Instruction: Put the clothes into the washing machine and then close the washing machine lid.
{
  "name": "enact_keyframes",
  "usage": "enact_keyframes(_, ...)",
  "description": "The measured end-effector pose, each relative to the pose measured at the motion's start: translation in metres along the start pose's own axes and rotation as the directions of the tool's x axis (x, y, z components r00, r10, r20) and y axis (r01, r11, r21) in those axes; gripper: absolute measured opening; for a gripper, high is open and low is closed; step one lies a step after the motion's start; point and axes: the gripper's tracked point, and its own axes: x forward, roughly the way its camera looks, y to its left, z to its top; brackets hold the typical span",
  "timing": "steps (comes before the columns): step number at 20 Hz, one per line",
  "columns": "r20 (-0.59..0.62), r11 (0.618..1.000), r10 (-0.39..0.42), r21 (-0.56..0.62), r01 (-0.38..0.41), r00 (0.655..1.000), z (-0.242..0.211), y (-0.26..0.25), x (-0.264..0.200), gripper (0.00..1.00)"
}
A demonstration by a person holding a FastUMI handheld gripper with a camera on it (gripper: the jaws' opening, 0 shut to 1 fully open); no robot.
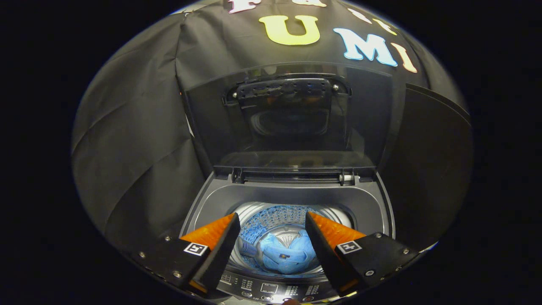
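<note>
The blue clothes [287,255] lie bunched at the bottom of the drum [292,220] of the top-loading washing machine [372,203], below and between the two fingers. They look soft, light and limp, the sort of thing that folds and sags wherever it is pinched, so any raised fold would serve as a hold. Judging by how they lie, though, they are already in, and the part of the task left is the lid.

The lid [292,114] stands open, tipped up and back from its hinge at the rear of the machine's top. It appears to be a stiff, smooth panel with a dark see-through window, probably light to swing but slippery on its face. The best place to take it is likely the free top edge or the moulded handle strip [283,90] near that edge, pulling it forward and down, and easing it so it does not slam.

The gripper [273,243] hovers over the front of the machine, above the control panel [271,290], pointing forward and angled down into the opening. Its jaws are wide apart and hold nothing; neither finger touches the clothes or the lid, which is well beyond them.
</note>
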Motion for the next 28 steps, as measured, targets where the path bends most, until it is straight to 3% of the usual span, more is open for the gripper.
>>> enact_keyframes(7, 0.178, 0.999, 0.007, -0.051, 0.002, 0.984, 0.056, 0.007, -0.029, 0.95)
enact_keyframes(14, 0.373, 0.997, -0.006, -0.067, 0.033, 0.928, 0.141, 0.011, -0.048, 0.95)
enact_keyframes(21, 0.434, 0.996, -0.042, -0.051, 0.071, 0.9, 0.199, 0.006, -0.036, 0.95)
enact_keyframes(28, 0.44, 0.993, -0.078, -0.048, 0.11, 0.895, 0.241, 0.006, -0.009, 0.95)
